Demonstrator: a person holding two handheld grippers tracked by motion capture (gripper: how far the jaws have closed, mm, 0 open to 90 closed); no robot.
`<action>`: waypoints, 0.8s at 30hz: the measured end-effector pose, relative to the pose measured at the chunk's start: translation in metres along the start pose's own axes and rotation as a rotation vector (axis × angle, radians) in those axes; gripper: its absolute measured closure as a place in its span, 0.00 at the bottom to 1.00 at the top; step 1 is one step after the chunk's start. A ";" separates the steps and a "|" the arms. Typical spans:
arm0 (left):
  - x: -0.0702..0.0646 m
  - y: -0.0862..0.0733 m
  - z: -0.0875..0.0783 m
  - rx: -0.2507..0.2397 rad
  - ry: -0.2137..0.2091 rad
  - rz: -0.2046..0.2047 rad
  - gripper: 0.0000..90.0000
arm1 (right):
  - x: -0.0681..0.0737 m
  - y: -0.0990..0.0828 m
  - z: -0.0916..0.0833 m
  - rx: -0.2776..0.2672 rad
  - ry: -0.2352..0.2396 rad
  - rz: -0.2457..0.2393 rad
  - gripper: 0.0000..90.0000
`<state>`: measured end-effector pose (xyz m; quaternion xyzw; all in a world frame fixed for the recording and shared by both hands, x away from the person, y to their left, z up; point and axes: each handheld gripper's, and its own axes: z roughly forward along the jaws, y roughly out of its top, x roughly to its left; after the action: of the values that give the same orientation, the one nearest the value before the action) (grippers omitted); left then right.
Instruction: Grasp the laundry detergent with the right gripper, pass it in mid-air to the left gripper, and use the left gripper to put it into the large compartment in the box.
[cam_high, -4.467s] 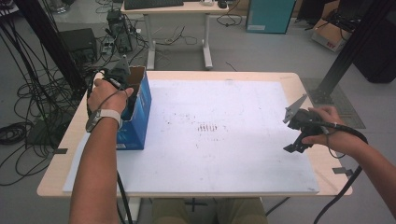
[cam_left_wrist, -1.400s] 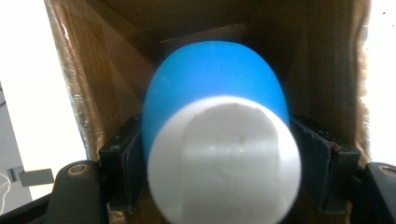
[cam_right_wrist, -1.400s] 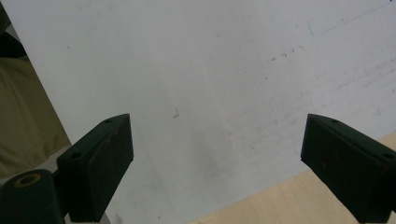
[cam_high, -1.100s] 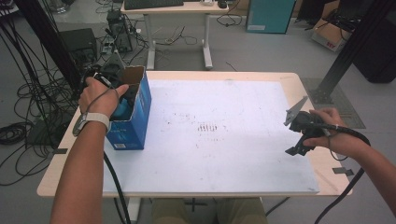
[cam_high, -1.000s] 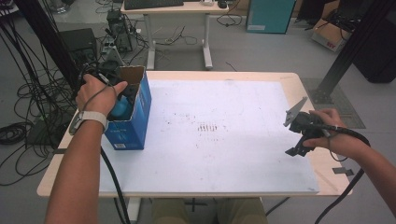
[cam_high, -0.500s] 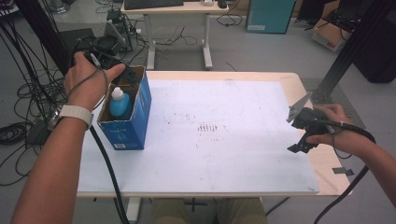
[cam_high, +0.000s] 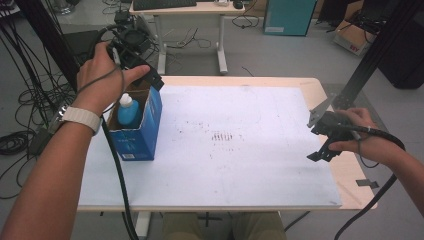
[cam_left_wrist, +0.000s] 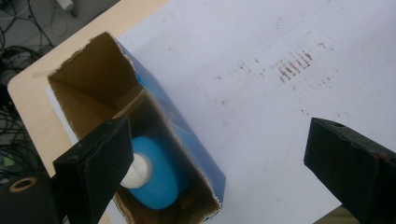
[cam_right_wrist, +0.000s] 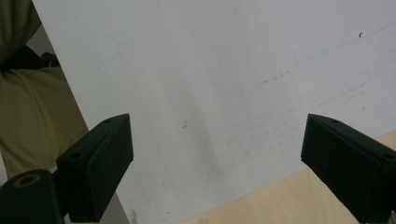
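We lift the left gripper (cam_high: 150, 77) straight up, its jaws just opened wide and empty, above the blue bottle (cam_high: 129, 111) standing in the open blue carton (cam_high: 150, 125) at left; right gripper (cam_high: 320, 145) idles agape, empty.

Blue bottle (cam_high: 129, 113) with white cap, standing upright inside the open-topped blue carton (cam_high: 150, 131) (brown cardboard inside, torn rim), carton standing near the left edge of the table (cam_high: 260, 81)
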<state>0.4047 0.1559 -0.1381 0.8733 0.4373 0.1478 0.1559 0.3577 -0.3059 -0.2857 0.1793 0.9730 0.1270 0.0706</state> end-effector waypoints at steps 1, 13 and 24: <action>-0.004 0.001 -0.001 -0.001 -0.006 0.015 0.10 | 0.000 0.001 -0.001 -0.001 0.001 0.003 0.10; -0.048 0.019 0.005 0.018 -0.055 0.203 0.10 | -0.001 0.003 -0.004 -0.006 -0.003 -0.002 0.10; -0.079 0.028 0.013 -0.007 -0.112 0.345 0.10 | -0.001 0.006 -0.003 -0.011 0.006 -0.010 0.10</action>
<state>0.3848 0.0746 -0.1488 0.9416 0.2711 0.1253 0.1554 0.3599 -0.3020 -0.2811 0.1736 0.9734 0.1325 0.0694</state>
